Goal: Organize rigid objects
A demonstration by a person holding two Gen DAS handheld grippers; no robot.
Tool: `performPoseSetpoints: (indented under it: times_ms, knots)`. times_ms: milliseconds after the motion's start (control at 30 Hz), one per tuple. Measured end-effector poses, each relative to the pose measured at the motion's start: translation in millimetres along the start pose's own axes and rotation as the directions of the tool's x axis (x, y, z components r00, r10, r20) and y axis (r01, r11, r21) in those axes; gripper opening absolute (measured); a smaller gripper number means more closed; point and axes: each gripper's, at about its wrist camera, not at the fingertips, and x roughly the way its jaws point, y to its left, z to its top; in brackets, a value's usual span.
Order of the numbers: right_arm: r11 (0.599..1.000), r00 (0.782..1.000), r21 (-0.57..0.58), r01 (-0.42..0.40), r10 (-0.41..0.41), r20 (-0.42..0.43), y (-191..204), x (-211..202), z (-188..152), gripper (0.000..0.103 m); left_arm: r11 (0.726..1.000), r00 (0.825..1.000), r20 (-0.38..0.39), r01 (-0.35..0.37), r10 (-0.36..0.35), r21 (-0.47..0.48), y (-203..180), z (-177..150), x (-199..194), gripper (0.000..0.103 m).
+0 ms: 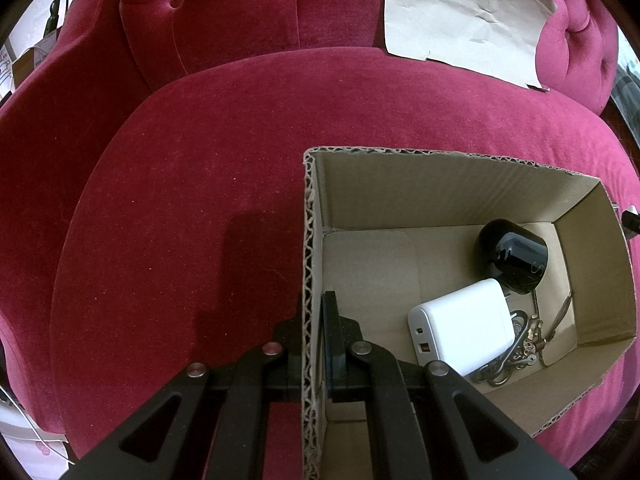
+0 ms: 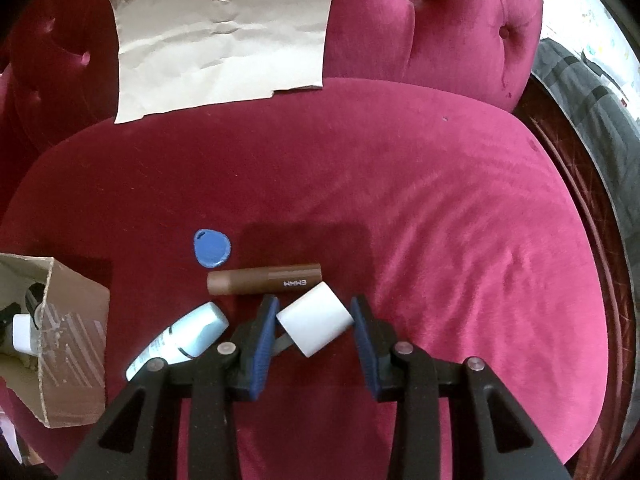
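A big red velvet seat (image 2: 400, 200) is holding all the things, and a crinkled sheet of brown paper (image 2: 224, 36) is leaning on its buttoned back. The left gripper (image 1: 310, 344) is pointing steeply down, and its fingers (image 1: 334, 332) are pinching shut on the near wall of the cardboard box (image 1: 308, 240), one outside and one inside. Lying in the box are a white charger (image 1: 460, 328), a bunch of keys (image 1: 520, 344) and a round black thing (image 1: 512, 256) farther back. The right gripper (image 2: 316, 328) is also tipping down, with its blue fingers (image 2: 264, 332) partly closed around a white block (image 2: 316, 324), pressing on both its sides. Just left of it a pale blue tube (image 2: 180, 340) is lying on the seat. Behind the block is a brown stick (image 2: 264, 278), and past that a blue tag (image 2: 212, 248).
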Motion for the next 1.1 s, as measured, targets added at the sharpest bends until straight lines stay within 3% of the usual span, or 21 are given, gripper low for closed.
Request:
performPoseSetpoints:
  times_ms: [467, 1100]
  knots:
    - [1.000, 1.000, -0.021, -0.002, 0.002, 0.010, 13, -20, 4, 0.040, 1.000, 1.000, -0.001, -0.001, 0.001, 0.000, 1, -1, 0, 0.004]
    - [0.995, 0.995, -0.081, -0.055, 0.062, 0.084, 62, -65, 18, 0.040, 1.000, 1.000, 0.000, -0.001, 0.001, 0.000, 2, 0, 0, 0.004]
